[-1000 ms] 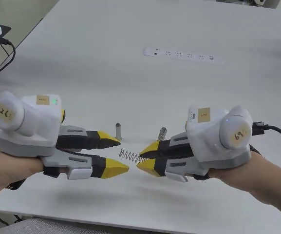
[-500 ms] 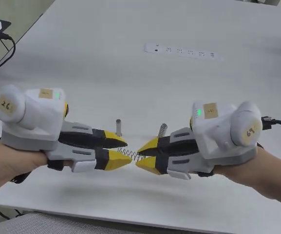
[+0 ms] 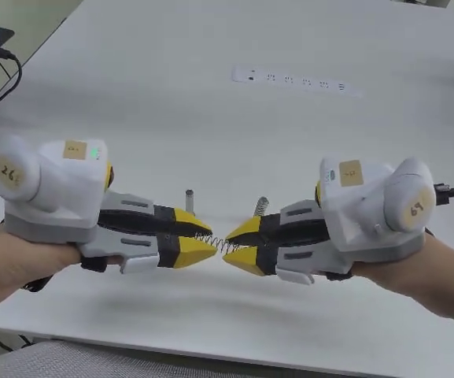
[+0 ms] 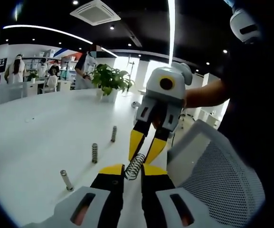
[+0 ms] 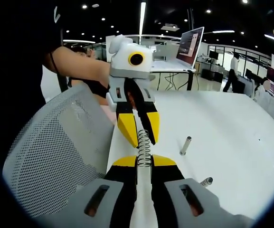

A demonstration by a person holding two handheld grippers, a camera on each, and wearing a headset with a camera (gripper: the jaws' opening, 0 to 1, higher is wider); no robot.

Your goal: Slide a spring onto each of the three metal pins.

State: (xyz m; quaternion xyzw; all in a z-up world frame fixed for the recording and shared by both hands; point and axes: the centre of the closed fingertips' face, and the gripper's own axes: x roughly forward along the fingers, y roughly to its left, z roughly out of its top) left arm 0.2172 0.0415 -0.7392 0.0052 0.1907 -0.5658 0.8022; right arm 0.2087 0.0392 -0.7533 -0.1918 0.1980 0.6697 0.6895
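- Cable (image 3: 12,72), black, hangs off the far-left edge of the white table (image 3: 171,102).
- Next comes the left gripper (image 3: 210,241), held in the person's left hand (image 3: 6,268) and pointing right. Its yellow-tipped jaws are clenched on the left end of the spring (image 3: 219,242). In the left gripper view that end of the coil (image 4: 135,166) sits pinched between the gripper's own tips.
- Just behind those tips a bare pin (image 3: 189,199) stands upright on the table, with no coil on it.
- The spring itself lies level in the narrow gap between the two grippers, over the near part of the table and in front of the pins.
- A second pin (image 3: 261,206) stands a little right of the bare one and already wears a coil. The left gripper view shows a third pin (image 4: 113,134), also coiled, farther down the same row.
- The right gripper (image 3: 227,247), in the right hand (image 3: 427,272), points left and meets the other almost tip to tip. Its jaws grasp the spring's right end.
- A white power strip (image 3: 293,80) lies well back on the table.
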